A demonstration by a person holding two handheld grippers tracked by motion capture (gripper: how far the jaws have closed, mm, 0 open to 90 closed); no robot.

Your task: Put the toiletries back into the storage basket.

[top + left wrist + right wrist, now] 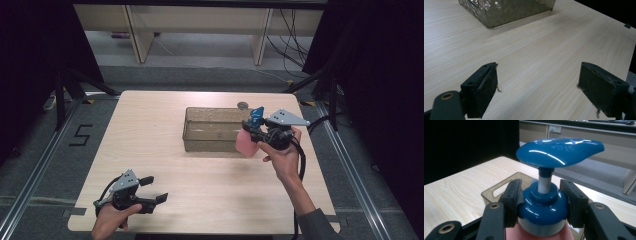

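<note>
A bin (210, 131) stands on the table (150, 150), right of centre and nearer the far edge. The right gripper (252, 131) holds a pump bottle (246, 142) just at the bin's right end, seemingly lifted off the tabletop. A small disc (243, 105) lies behind the bin near the far edge. The left gripper (154, 190) sits by the near left corner, well apart from the bin.

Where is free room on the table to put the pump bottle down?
The table is bare left of the brown bin, and between the bin and the left gripper. It is crowded at the bin's right end, where the right gripper holds the pump bottle.
</note>
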